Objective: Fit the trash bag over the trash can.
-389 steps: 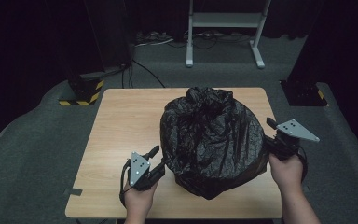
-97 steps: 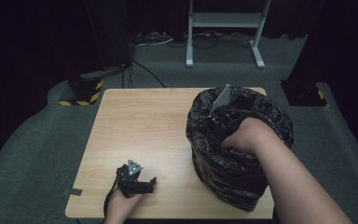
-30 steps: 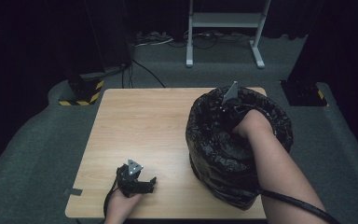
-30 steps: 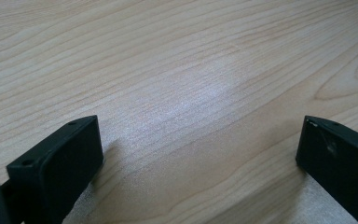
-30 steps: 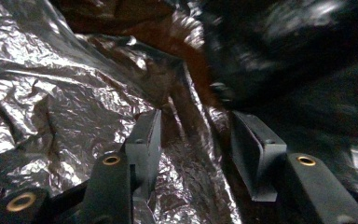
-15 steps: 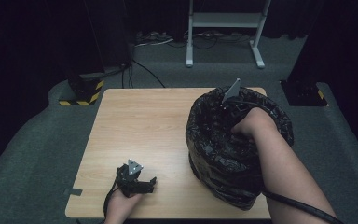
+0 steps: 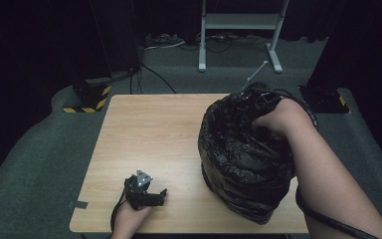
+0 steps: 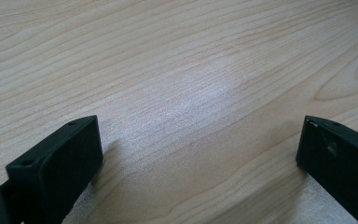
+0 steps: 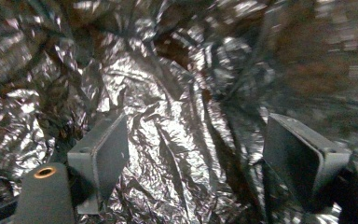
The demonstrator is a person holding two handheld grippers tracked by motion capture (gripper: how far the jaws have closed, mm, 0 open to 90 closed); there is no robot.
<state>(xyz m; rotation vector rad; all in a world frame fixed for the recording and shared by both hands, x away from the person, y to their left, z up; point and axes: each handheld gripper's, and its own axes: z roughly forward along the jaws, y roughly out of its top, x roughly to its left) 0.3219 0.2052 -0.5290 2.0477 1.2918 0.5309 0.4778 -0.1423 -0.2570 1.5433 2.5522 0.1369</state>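
Observation:
A crinkled black plastic bag (image 7: 243,164) stands on the right half of the wooden table (image 7: 154,129), its mouth open at the top. My right hand (image 7: 278,117) reaches into that mouth from the near side, with the gripper's body and grey plate rising at the bag's far rim. In the right gripper view my right gripper (image 9: 196,140) is open. Its jaws have just been opening, and only wrinkled bag lining (image 9: 168,93) lies beyond them, with nothing pinched. My left gripper (image 7: 160,196) rests on the table near the front edge, open, with bare wood (image 8: 191,84) between its jaws.
A white metal stand (image 7: 238,30) and loose cables lie on the grey floor behind the table. A yellow-and-black striped block (image 7: 87,102) sits off the table's far left corner. The table's left and middle show bare wood.
My right hand has risen from deep inside the bag up to its rim, and the grey plate now sticks out higher. The left gripper has stayed put.

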